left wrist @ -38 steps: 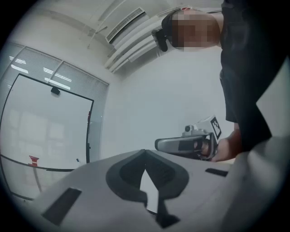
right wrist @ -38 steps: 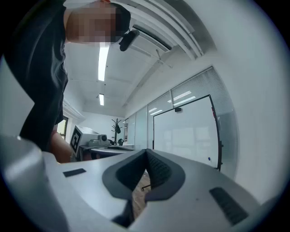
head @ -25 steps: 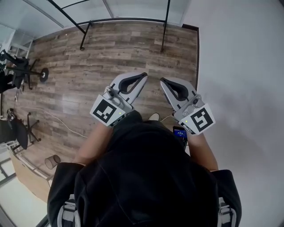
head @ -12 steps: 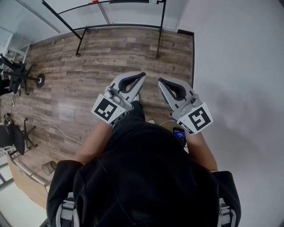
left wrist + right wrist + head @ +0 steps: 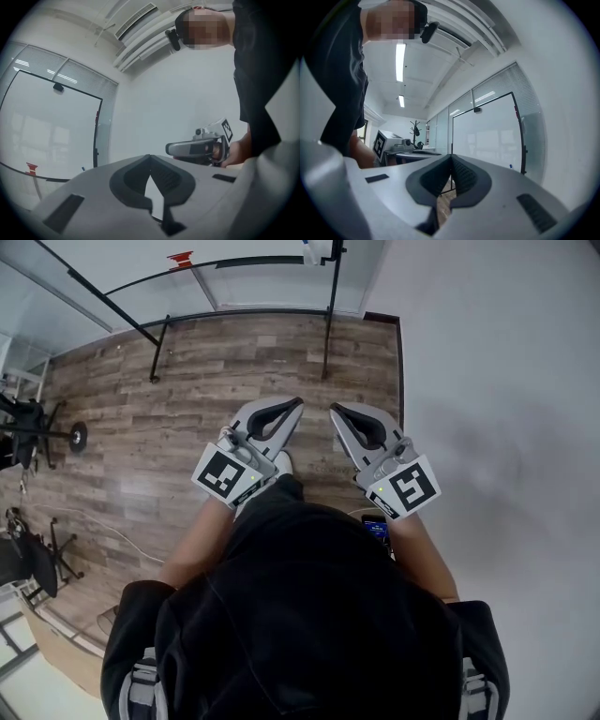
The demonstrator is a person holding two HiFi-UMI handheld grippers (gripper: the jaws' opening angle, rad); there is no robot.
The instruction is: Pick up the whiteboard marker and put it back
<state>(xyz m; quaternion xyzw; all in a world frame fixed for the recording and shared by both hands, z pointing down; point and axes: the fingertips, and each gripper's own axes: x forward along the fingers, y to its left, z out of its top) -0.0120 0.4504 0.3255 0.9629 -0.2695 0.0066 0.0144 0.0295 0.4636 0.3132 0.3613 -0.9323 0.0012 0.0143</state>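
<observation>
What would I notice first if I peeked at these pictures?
Two grey grippers with black-and-white square patterns, the left gripper and the right gripper, are held side by side over the wooden floor in the middle of the head view, both shut on nothing. Ahead stands a big whiteboard in a black frame.

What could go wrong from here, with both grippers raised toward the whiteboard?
1. Both the left gripper and the right gripper are shut and empty; reaching for a marker like this would likely knock it rather than grasp it.
2. Their tips sit close together, so they could bump when opening.
3. The whiteboard stand's leg juts over the floor ahead; stepping closer might catch a foot.
</observation>
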